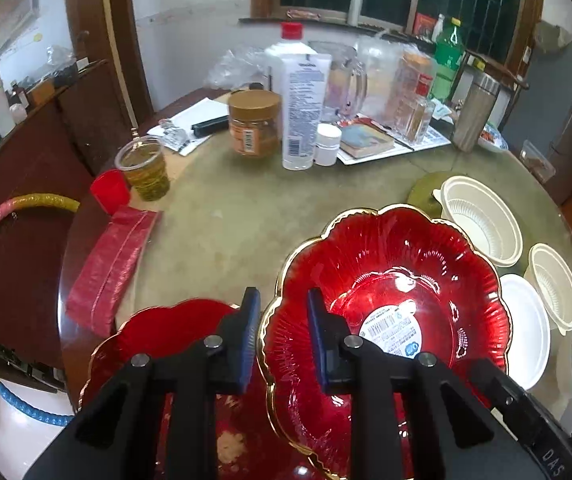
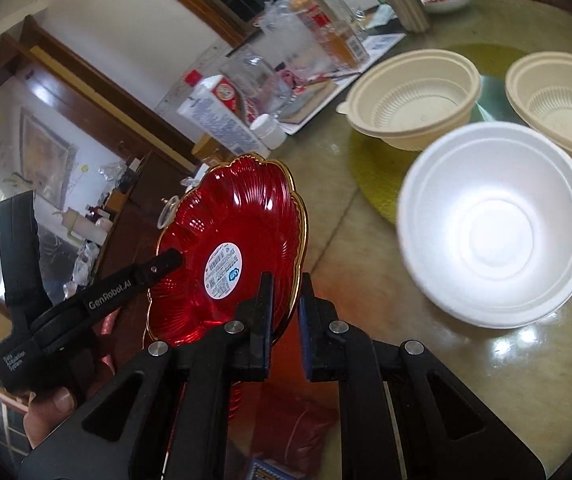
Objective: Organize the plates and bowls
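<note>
Both hand-held grippers pinch one red scalloped plate (image 1: 386,280): the left hand-held gripper (image 1: 282,320) clamps its near rim, the right hand-held gripper (image 2: 286,312) its edge, tilted above the surface (image 1: 226,220). Another red plate (image 1: 174,328) lies left; white bowls (image 2: 494,224) right.

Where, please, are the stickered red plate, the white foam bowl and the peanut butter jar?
stickered red plate (image 2: 242,216): right wrist view, on its ribbed inner surface.
white foam bowl (image 2: 494,228): right wrist view, on its inner bottom.
peanut butter jar (image 1: 255,106): left wrist view, on its lid.
</note>
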`<state>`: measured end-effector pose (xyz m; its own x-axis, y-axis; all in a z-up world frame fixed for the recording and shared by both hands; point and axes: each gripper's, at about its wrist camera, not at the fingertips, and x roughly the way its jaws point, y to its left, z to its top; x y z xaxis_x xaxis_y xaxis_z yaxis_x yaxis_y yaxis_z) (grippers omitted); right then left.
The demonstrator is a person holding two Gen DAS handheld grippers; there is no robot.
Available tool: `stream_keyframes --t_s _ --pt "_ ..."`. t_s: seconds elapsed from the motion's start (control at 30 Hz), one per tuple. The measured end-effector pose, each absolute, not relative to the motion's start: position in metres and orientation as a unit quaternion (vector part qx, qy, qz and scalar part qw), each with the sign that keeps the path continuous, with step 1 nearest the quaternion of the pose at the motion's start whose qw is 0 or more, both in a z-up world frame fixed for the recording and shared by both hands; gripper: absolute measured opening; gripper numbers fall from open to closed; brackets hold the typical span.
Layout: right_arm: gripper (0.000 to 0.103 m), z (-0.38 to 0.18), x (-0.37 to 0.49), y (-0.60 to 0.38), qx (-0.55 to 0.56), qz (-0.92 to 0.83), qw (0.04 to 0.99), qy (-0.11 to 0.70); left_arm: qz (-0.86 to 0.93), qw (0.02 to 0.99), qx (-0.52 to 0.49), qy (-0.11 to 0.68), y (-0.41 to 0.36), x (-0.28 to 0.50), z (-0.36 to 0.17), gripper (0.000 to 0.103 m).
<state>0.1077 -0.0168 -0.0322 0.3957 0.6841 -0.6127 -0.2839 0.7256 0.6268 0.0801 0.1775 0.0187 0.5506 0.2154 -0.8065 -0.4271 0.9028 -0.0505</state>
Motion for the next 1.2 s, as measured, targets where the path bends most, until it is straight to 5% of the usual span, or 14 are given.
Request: stream_keyframes --t_s 0.6,1.2 --pt "0.01 -0.009 0.07 0.028 0.166 0.352 0.809 0.441 0.22 0.878 -0.155 0.397 0.214 0.01 0.033 0.021" --pt "0.01 -0.038 0.058 0.071 0.114 0.369 0.786 0.482 0.249 0.852 -0.182 0.424 0.237 -0.029 -0.013 0.021"
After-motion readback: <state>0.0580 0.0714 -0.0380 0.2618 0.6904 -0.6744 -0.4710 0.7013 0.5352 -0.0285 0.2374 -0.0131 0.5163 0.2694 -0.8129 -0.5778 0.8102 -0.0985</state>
